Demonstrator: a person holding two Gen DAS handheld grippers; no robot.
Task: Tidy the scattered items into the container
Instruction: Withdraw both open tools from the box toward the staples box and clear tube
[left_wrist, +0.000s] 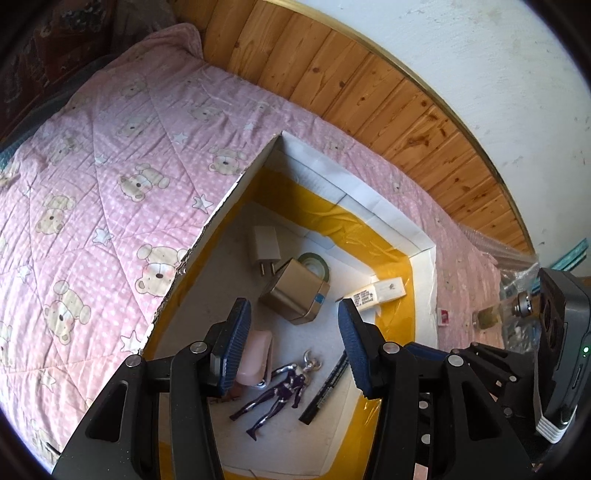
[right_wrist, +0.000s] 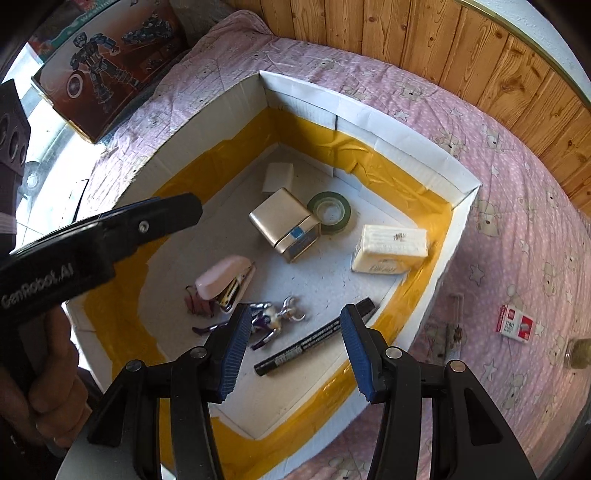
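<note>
1. Progress: the box (right_wrist: 461, 184) on the pink bedspread (right_wrist: 517, 206) already holds a charger (left_wrist: 264, 245), a gold tin (right_wrist: 284, 223), a tape roll (right_wrist: 330, 212), a white packet (right_wrist: 389, 249), a pink stapler (right_wrist: 225, 282), a toy figure (right_wrist: 273, 319) and a black marker (right_wrist: 314, 341).
2. Remaining: a small red-and-white box (right_wrist: 515, 323) and a small jar (right_wrist: 580, 352) lie on the bedspread, outside the box on its right side. Judged from this, the task is mostly done.
3. Left gripper (left_wrist: 295, 345): above the box interior, angled down into it. Jaws stand wide apart with nothing between the pads.
4. Right gripper (right_wrist: 293, 352): above the near right part of the box, pointing steeply down over the marker. Jaws stand apart and grip nothing.
5. A hand (right_wrist: 40, 373) holds the left gripper's handle.
</note>
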